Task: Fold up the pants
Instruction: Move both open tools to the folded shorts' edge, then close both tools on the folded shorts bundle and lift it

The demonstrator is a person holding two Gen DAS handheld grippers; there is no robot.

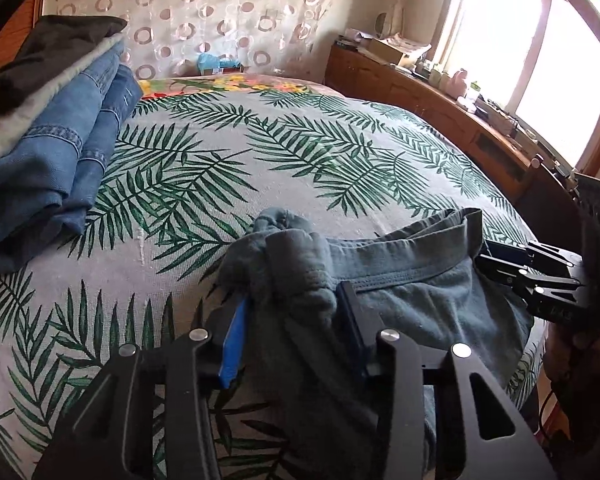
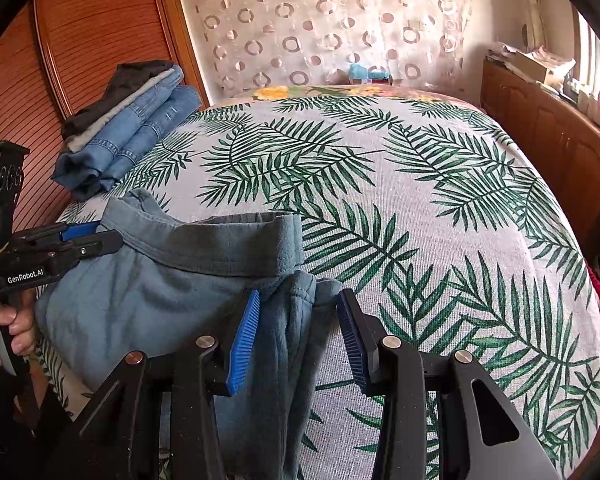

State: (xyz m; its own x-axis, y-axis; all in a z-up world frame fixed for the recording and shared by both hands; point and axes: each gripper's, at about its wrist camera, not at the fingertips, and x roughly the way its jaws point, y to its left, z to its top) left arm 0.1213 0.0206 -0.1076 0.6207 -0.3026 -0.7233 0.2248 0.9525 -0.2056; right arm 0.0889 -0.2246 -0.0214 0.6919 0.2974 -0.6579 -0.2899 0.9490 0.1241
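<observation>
Grey-blue pants [image 1: 404,280] lie at the near edge of the bed, waistband stretched between my two grippers; they also show in the right wrist view [image 2: 172,292]. My left gripper [image 1: 296,308] has bunched waistband cloth between its fingers, jaws partly apart. My right gripper [image 2: 300,320] has the other waistband end between its blue pads [image 2: 246,332], jaws wide apart. The right gripper shows from the side in the left wrist view [image 1: 500,264]. The left gripper shows from the side in the right wrist view [image 2: 104,238], closed on the cloth.
A palm-leaf bedspread [image 2: 420,200] covers the bed. A stack of folded jeans and dark clothes [image 1: 48,128] sits at the far left, also in the right wrist view [image 2: 128,124]. A wooden cabinet [image 1: 440,100] runs along the right under the window.
</observation>
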